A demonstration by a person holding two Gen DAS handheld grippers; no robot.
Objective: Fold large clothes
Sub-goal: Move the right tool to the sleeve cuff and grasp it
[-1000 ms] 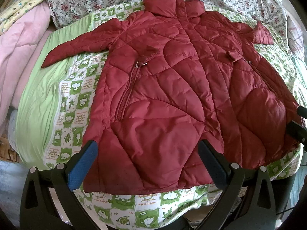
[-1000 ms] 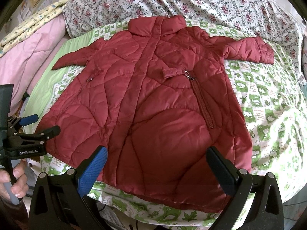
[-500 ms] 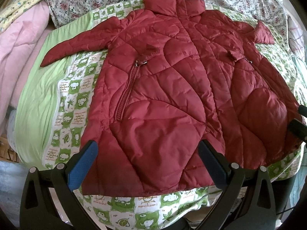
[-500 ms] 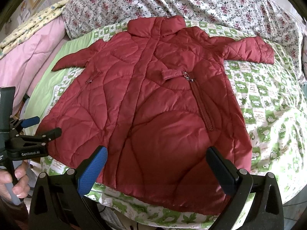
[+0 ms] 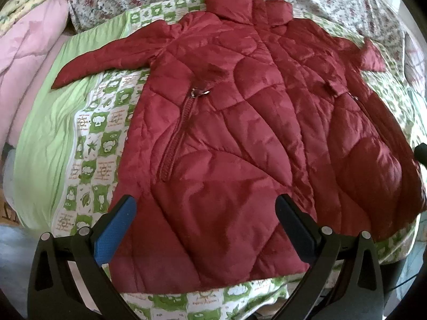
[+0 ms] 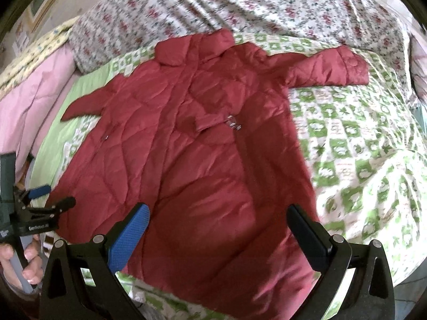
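A dark red quilted jacket (image 5: 240, 122) lies flat and front up on the bed, collar far, hem near, both sleeves spread out. It also shows in the right wrist view (image 6: 202, 160). My left gripper (image 5: 205, 213) is open and empty, held above the hem's left part. My right gripper (image 6: 217, 220) is open and empty, above the hem's right part. The left gripper also shows at the left edge of the right wrist view (image 6: 40, 197).
A green and white patterned sheet (image 5: 98, 138) covers the bed under the jacket. A floral quilt (image 6: 267, 8) lies at the far end. A pink blanket (image 5: 29, 48) is piled at the left. The bed's near edge is just below the hem.
Both grippers have moved a little forward and the right one has swung right, so the jacket sits further left in its view. Both stay open and the jacket has not moved.
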